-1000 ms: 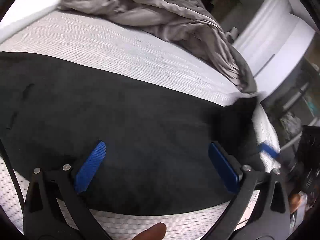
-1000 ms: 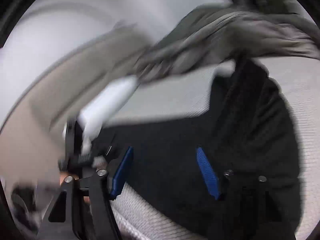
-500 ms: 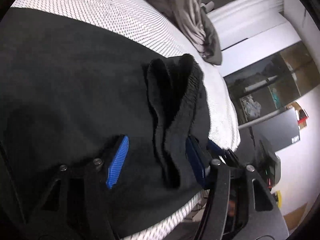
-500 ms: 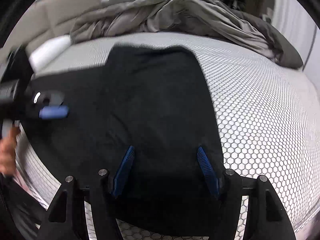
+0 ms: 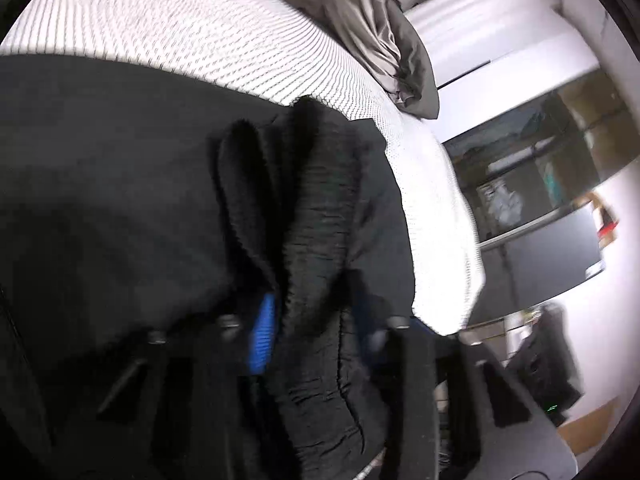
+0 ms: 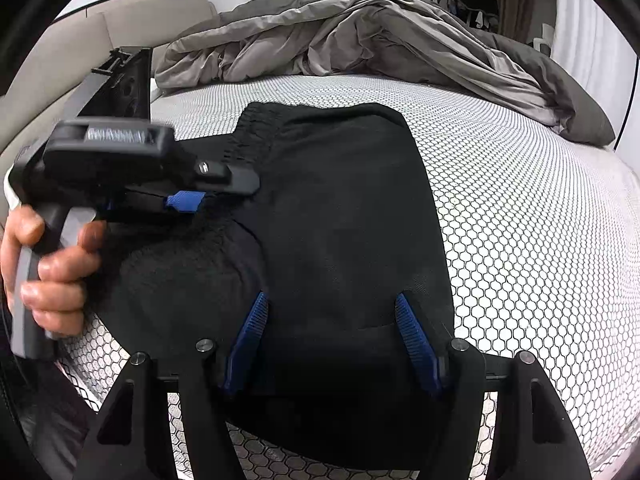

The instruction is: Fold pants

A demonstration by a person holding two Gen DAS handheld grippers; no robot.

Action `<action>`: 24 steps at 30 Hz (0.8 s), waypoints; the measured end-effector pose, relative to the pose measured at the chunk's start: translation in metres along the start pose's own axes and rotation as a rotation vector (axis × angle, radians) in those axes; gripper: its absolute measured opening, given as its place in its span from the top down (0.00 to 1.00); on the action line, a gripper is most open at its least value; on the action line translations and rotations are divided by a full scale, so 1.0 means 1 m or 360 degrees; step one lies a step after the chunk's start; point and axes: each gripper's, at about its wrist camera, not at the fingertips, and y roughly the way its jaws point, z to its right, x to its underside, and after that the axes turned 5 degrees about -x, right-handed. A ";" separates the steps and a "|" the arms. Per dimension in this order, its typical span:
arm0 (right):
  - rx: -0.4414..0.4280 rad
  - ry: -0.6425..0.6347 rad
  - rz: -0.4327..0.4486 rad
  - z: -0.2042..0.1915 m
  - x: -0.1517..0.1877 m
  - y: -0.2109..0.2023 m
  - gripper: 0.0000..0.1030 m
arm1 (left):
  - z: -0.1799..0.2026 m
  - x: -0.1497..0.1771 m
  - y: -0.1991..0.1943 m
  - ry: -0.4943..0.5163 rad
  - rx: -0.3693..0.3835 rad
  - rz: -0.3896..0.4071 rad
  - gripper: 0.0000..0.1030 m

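Black pants [image 6: 340, 200] lie spread on the white honeycomb-pattern mattress [image 6: 520, 220]. In the left wrist view a raised ribbed fold of the pants [image 5: 320, 200] runs between the fingers of my left gripper [image 5: 314, 296], whose jaws are closing on it. One blue pad [image 5: 262, 332] presses its side; the other is blurred behind the cloth. The right wrist view shows that left gripper [image 6: 188, 200] at the pants' left edge, held by a hand [image 6: 48, 272]. My right gripper [image 6: 331, 298] stands open just above the near end of the pants, with nothing pinched.
A rumpled grey duvet [image 6: 360, 32] is heaped across the far side of the bed, with a beige headboard [image 6: 80, 60] at the left. Beyond the mattress corner [image 5: 440, 240] are dark shelves and a black screen [image 5: 552, 248].
The left gripper swept to the pants' edge and its wide jaws narrowed around a ribbed fold. The right gripper tipped down over the pants, then held still; the left gripper entered its view.
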 end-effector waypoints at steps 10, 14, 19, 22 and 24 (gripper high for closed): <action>-0.0173 0.0149 0.0118 0.009 -0.007 -0.030 0.30 | 0.003 0.005 -0.104 0.0122 -0.0025 0.0251 0.90; -0.0231 0.0228 0.0165 0.005 -0.015 -0.035 0.29 | -0.047 0.008 -0.166 0.0079 -0.0141 0.0324 0.90; -0.0235 0.0228 0.0110 -0.008 -0.025 -0.021 0.29 | -0.134 0.013 -0.176 -0.0095 -0.0580 0.0163 0.86; -0.0203 0.0182 0.0016 -0.017 -0.024 -0.007 0.29 | -0.162 0.015 -0.185 -0.0228 -0.0461 0.0146 0.76; -0.0195 0.0171 -0.0023 -0.018 -0.021 -0.003 0.29 | -0.159 0.015 -0.198 -0.0188 -0.0515 0.0176 0.73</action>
